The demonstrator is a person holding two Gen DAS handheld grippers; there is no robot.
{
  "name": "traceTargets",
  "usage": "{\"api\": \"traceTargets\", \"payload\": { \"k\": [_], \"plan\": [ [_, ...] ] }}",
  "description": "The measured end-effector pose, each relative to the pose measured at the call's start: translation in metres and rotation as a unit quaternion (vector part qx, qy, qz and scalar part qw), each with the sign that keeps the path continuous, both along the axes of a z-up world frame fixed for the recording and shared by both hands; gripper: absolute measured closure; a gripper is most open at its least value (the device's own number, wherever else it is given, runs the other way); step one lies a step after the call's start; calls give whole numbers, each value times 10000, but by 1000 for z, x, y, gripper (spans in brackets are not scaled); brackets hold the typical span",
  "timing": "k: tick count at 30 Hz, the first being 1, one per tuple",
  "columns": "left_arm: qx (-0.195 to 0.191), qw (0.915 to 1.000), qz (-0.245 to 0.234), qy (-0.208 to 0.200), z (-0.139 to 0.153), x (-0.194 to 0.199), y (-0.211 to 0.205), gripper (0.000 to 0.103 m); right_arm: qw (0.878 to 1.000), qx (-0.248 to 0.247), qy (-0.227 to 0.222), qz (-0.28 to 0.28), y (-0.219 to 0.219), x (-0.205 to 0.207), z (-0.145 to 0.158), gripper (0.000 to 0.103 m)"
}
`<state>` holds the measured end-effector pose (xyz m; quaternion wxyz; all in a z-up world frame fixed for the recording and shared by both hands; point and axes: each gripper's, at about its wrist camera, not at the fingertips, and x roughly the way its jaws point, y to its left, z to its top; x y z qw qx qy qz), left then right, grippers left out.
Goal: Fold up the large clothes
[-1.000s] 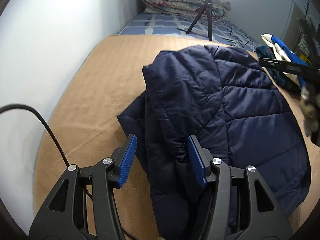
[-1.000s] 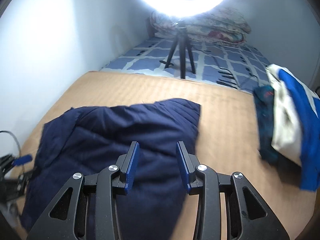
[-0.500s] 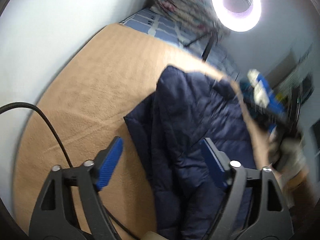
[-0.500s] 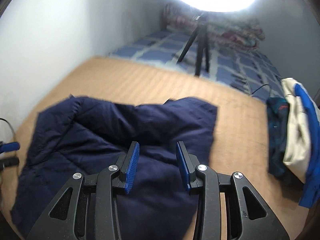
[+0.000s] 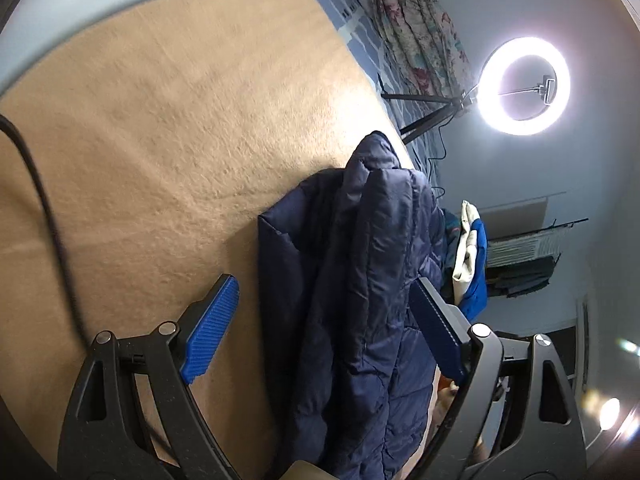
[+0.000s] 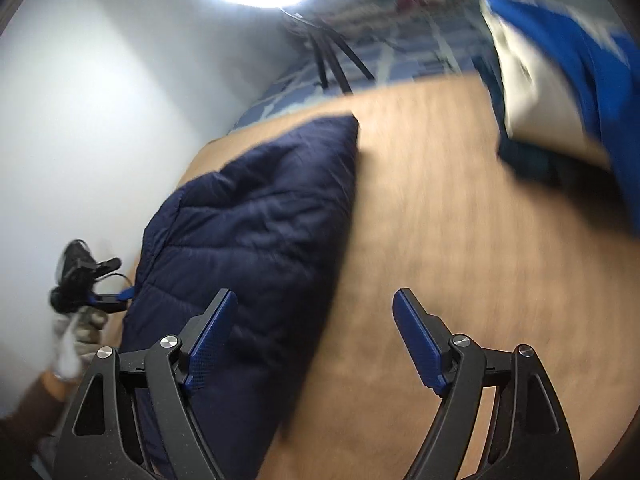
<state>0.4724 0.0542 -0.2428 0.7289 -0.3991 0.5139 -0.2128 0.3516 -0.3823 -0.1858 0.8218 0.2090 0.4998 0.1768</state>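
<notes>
A navy quilted puffer jacket (image 5: 360,280) lies folded on the tan blanket (image 5: 160,120); it also shows in the right wrist view (image 6: 248,232). My left gripper (image 5: 324,328) is open, its blue pads wide apart over the jacket's near end, holding nothing. My right gripper (image 6: 312,336) is open and empty, above the jacket's right edge and the bare blanket (image 6: 460,240). The left gripper, held in a gloved hand, shows small in the right wrist view (image 6: 92,292) at the jacket's far-left corner.
A ring light on a tripod (image 5: 524,84) stands on the blue checked bedding (image 5: 352,12) beyond the blanket. A rolled floral quilt (image 5: 420,36) lies behind it. A pile of blue and white clothes (image 6: 560,80) sits on the right. A black cable (image 5: 40,208) crosses the blanket.
Both grippers have opened wider. Both views have tilted and swung, the right one with motion blur. The right gripper has shifted to the jacket's right edge.
</notes>
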Motion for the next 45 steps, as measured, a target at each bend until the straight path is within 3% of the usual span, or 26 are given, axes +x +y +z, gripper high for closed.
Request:
{"api": "traceTargets", "payload": {
  "k": [7,13,17,22,24,28,32,37,39,45],
  "plan": [
    [26,9998,-212,-60,-3,11,-11,14,9968,635,454,152,3,1,-34,23],
    [192,9985,-496,-122,-1,15,-31,14,9917,1202,444,89,10,5,-46,23],
    [440,9964,-689,-202,0,17,-45,15,9916,1204,440,158,20,7,-46,23],
    [689,9937,-845,-272,-1,17,-57,25,9912,1218,459,248,30,11,-44,23],
    [741,9930,-877,-288,0,16,-59,29,9911,1202,470,321,38,14,-44,29],
    [991,9898,-938,-409,5,12,-62,45,9928,1009,505,395,51,17,-40,35],
    [1350,9839,-1006,-607,16,8,-71,57,9948,798,498,389,57,19,-33,48],
    [1800,9742,-1059,-856,30,-1,-87,76,9982,188,407,394,74,17,-14,63],
    [1989,9692,-1072,-979,38,-5,-93,80,9984,-79,368,428,82,17,-7,72],
    [2225,9614,-1086,-1201,55,-17,-112,85,9944,-856,274,561,102,12,19,82]
  ]
}}
